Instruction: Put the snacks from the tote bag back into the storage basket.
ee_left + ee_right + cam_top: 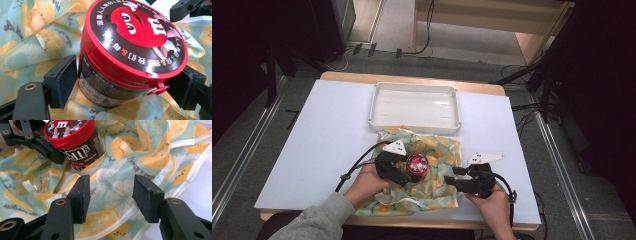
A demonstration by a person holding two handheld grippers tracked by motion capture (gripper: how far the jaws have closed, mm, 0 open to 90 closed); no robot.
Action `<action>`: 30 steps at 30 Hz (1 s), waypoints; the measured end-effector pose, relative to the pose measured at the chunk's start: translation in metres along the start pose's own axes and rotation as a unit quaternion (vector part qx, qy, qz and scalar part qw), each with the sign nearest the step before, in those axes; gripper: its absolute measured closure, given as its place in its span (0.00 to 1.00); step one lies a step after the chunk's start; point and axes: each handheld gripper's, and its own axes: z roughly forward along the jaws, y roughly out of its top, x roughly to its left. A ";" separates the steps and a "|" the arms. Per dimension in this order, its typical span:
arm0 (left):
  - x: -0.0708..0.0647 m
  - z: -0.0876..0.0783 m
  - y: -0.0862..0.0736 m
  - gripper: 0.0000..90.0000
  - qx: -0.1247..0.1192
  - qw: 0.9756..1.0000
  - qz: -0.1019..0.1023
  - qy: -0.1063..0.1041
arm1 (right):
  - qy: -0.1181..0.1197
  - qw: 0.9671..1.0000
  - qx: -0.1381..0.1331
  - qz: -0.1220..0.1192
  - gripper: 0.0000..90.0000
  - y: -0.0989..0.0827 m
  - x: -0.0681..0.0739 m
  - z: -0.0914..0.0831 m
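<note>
The left gripper (404, 172) clamped the red-lidded candy jar (417, 165) by its sides, tilted over the fruit-print cloth (437, 150). At the jar's four o'clock, the right gripper (452, 181) hovered over the cloth, its jaws parted and holding nothing. At twelve o'clock lay the white tray (414, 122) on the table (327, 130).

Lab: cables (424, 30) and floor rails (242, 155) surround table (327, 135).

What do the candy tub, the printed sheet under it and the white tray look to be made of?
Candy tub: likely plastic; glossy red snap lid, printed label.
Printed sheet: probably thin coated fabric or plastic film; it creases softly and shines.
White tray: apparently rigid moulded plastic with a smooth rolled rim.
</note>
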 end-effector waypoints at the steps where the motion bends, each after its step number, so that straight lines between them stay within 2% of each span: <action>1: 0.000 0.000 0.000 0.20 0.001 1.000 0.002 0.001 | 0.001 1.000 0.000 0.002 0.55 0.000 0.000 0.000; 7: 0.000 0.005 -0.001 0.19 -0.004 1.000 0.001 -0.001 | 0.001 1.000 0.001 0.003 0.54 0.000 0.001 0.001; 12: -0.002 0.009 -0.002 0.20 -0.002 1.000 0.008 0.010 | 0.000 1.000 0.001 0.004 0.54 0.000 0.000 0.002; 16: -0.003 0.010 -0.002 0.20 0.000 1.000 0.005 0.014 | 0.000 1.000 0.001 0.004 0.54 0.000 0.000 0.001; 19: -0.002 0.009 -0.002 0.20 0.000 1.000 -0.001 0.014 | 0.000 1.000 0.000 0.003 0.54 0.000 0.000 0.001; 23: -0.003 0.005 0.000 0.23 -0.005 1.000 0.008 0.022 | 0.000 1.000 0.000 0.003 0.54 0.000 0.000 0.001; 27: -0.001 0.003 0.001 0.26 -0.011 1.000 0.004 0.019 | 0.000 1.000 0.001 0.004 0.54 0.000 0.000 0.001; 30: -0.003 0.002 0.002 0.27 -0.010 1.000 0.012 0.026 | 0.000 1.000 0.000 0.004 0.54 0.000 0.000 0.001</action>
